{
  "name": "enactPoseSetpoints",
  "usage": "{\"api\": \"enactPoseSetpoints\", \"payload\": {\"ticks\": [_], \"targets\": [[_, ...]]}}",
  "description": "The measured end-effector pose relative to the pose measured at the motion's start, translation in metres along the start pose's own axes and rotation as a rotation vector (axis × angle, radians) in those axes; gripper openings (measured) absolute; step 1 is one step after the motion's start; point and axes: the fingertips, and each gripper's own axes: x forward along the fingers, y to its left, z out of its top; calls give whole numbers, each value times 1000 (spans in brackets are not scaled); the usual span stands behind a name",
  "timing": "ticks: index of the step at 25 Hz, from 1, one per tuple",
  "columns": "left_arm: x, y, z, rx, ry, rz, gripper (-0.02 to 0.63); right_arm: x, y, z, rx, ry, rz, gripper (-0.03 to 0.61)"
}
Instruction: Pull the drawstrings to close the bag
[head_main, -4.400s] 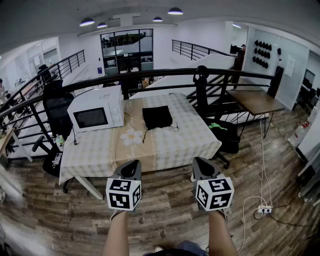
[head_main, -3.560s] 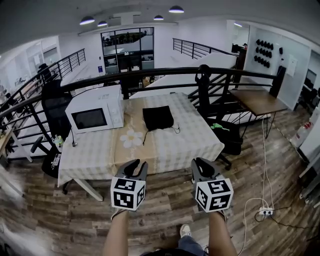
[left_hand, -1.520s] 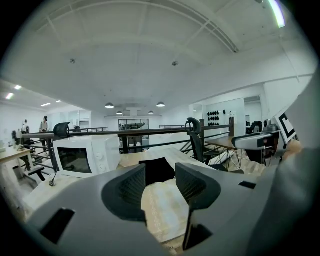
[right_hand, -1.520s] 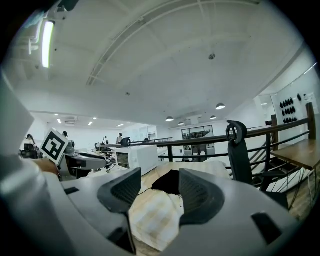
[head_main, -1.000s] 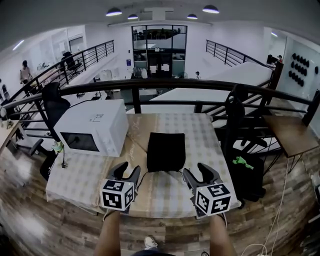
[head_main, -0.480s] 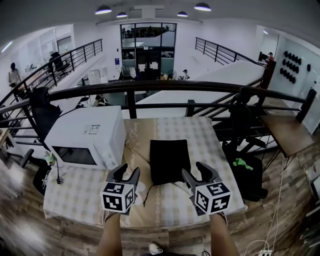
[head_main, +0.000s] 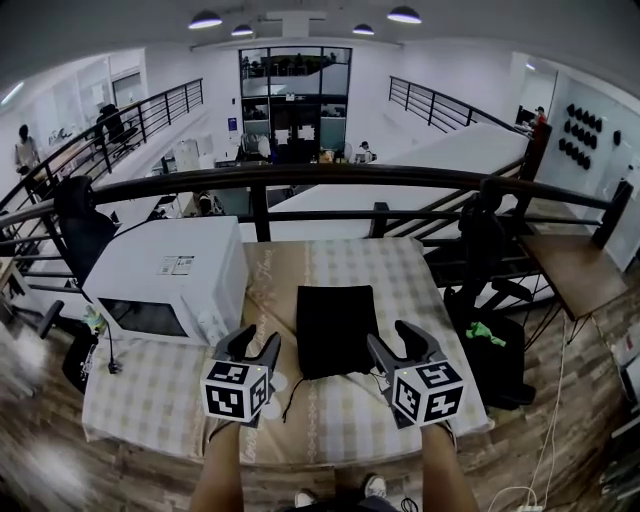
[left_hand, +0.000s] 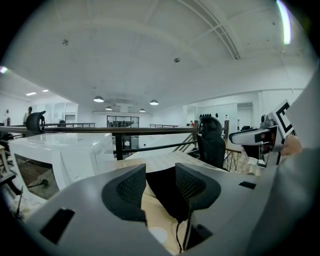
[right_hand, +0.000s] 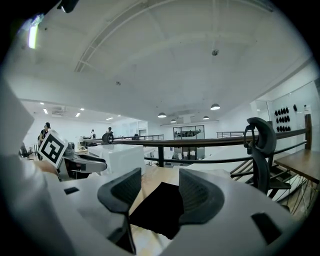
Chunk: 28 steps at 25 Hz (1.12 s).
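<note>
Two tongs are hovering open and empty near the black bag (head_main: 335, 315) lying flat on the bench (head_main: 340, 262). Far left of the bag, a white microwave (head_main: 165, 280) is sitting. The left tongs (head_main: 255, 342) are hanging beside its trailing drawstring (head_main: 291, 393), which is thin and hard to follow. The right tongs (head_main: 395, 340) are covering the bag's near right corner.

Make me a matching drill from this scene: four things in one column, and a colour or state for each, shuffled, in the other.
Things:
1. bag
2. microwave
3. left tool
4. tablecloth

Colour or state:
A. white all over
B. checked
C. black, lying flat
D. open, holding nothing

Pairs: 1-C, 2-A, 3-D, 4-B.
</note>
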Motion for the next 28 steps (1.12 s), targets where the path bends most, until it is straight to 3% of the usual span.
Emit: {"api": "enactPoseSetpoints", "payload": {"ticks": [13, 20, 28], "targets": [[33, -36, 29, 5, -31, 85, 186, 2, -66, 5, -18, -13, 78, 222], [38, -39, 15, -11, 0, 108, 186, 11, -75, -8, -19, 12, 124, 222], [43, -43, -12, 9, 64, 81, 186, 21, -72, -40, -44, 94, 169, 222]]}}
